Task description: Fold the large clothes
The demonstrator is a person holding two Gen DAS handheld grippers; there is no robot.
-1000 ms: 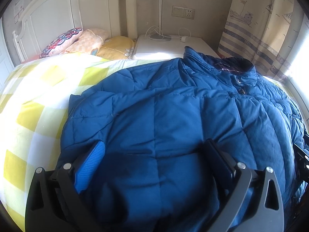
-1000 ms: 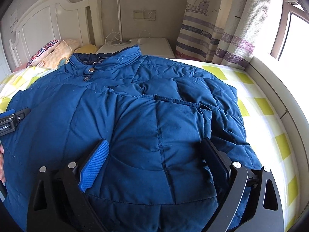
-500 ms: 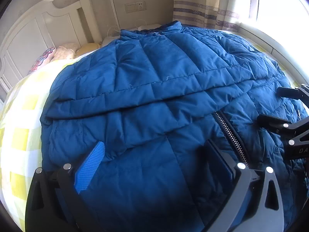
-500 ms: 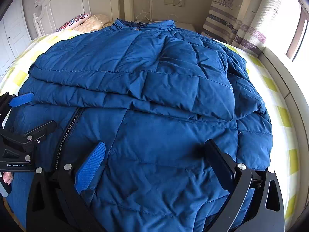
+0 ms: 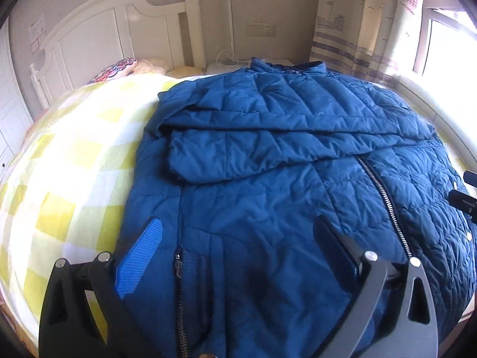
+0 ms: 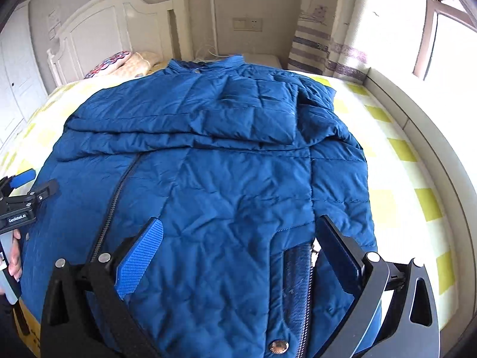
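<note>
Blue puffer jacket (image 5: 298,185) is spread front-up across the bed (image 5: 74,179), collar toward the headboard (image 5: 98,32), with both sleeves (image 6: 244,119) already folded across the chest. So I'd say the sleeve step looks done and the hem-to-collar fold is what's up. Left gripper (image 5: 238,247) hovers over the bottom left panel near the pocket zip (image 5: 178,268), fingers spread apart and holding nothing. Right gripper (image 6: 238,247) is the same deal on the other side, wide apart over the hem by a snap button (image 6: 278,345).

Next move probably means dropping both down to pinch the hem at its two corners, then carrying it up evenly. Puffy fill will likely spring back, so a decent bite seems wise, and the crossed sleeves could slide out if the lift is lopsided.

Around it: yellow checked sheet, pillows (image 6: 125,62) up top, nightstand (image 5: 226,67), curtain (image 6: 325,29) and window (image 5: 447,38). Nothing sits on the jacket itself.
</note>
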